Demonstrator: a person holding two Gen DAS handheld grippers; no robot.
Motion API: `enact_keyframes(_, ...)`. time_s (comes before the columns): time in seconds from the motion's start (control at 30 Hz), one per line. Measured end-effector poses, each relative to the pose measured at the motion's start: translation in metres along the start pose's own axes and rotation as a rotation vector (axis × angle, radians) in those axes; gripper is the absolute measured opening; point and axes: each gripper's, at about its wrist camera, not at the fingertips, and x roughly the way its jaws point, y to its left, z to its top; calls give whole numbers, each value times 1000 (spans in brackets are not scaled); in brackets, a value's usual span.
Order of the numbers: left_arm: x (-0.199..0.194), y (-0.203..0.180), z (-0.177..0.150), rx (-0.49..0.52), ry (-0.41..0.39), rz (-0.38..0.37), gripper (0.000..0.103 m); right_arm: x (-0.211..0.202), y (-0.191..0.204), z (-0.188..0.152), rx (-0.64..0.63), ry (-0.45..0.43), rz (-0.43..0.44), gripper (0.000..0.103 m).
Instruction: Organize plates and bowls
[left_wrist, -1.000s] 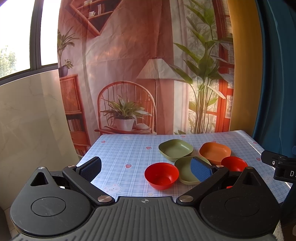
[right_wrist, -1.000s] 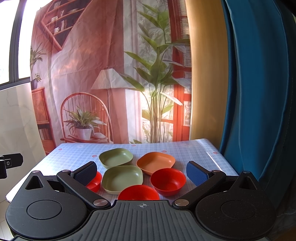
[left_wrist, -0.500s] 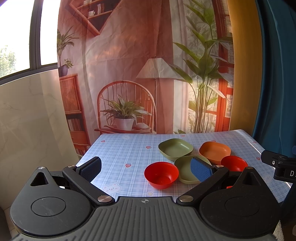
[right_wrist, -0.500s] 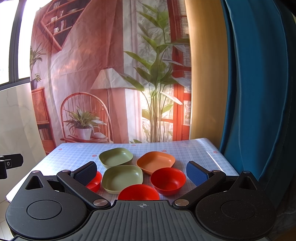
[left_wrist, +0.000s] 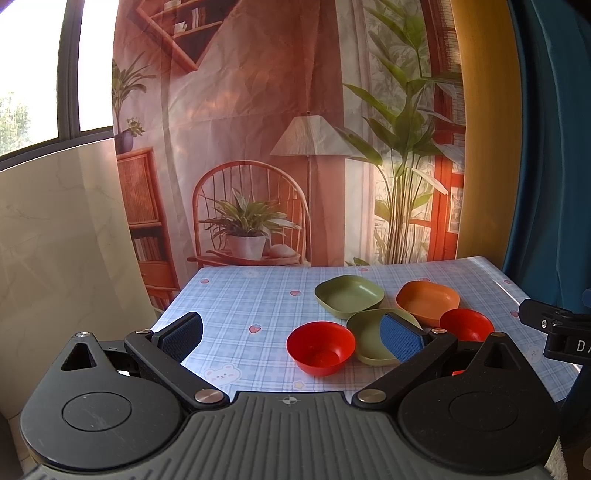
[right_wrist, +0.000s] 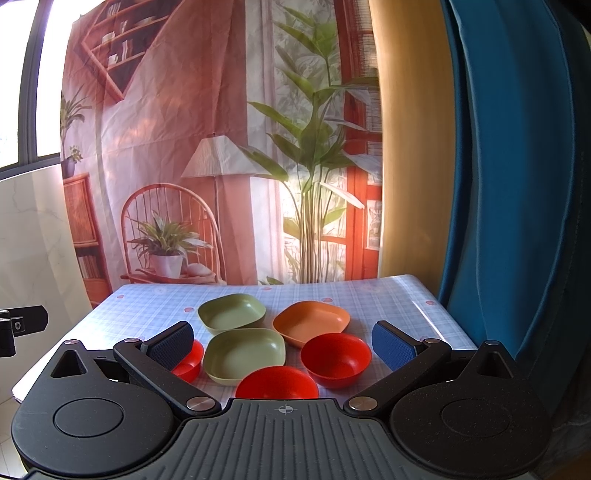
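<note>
Right wrist view looks over a table (right_wrist: 388, 295) under a blue checked cloth, where all the dishes sit in one loose cluster near the front edge. Largest are the three squarish plates: a far green plate (right_wrist: 232, 311), a near green plate (right_wrist: 244, 353) just in front of it, and an orange plate (right_wrist: 311, 322) to their right, its near corner close beside the middle red bowl. Smaller are three round red bowls: one on the right (right_wrist: 335, 359), one nearest the camera (right_wrist: 277, 382), half hidden by the tool body, and one on the left (right_wrist: 187, 360) behind the left finger. Nothing is stacked yet.

The right gripper (right_wrist: 282, 343) hangs above the cluster with its fingers spread wide and nothing between them; the left gripper (left_wrist: 291, 334), seen in the left wrist view, is likewise wide apart and empty, off to the left of the dishes.

These look like thin moulded plastic, so likely light, stiff and hard to break, but smooth and apt to skid on the glossy cloth. The raised rim is the sensible hold: one pad inside the wall, one outside, at a side edge of a plate rather than a rounded corner. A light bowl may tip when pinched at one side.
</note>
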Motion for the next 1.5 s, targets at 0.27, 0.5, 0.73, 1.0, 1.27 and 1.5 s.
enact_keyframes(0.27,1,1,0,-3,5,3,103,0,0,1,1,-1,1,103)
enact_keyframes(0.5,10,5,6,-16,11,1,103,0,-2,11,25,-24,58,103)
enact_keyframes(0.73,25,12,15,-81,-60,-4,103,23,-17,21,15,-85,110,103)
enact_keyframes(1.0,69,9,16,-77,-38,39,103,65,-19,24,1,-89,92,103)
enact_keyframes(1.27,110,1,1,-71,37,22,103,107,-15,7,-30,-24,100,103)
enact_keyframes(1.5,136,-4,-13,-69,54,-19,103,133,-13,-14,-12,56,108,103)
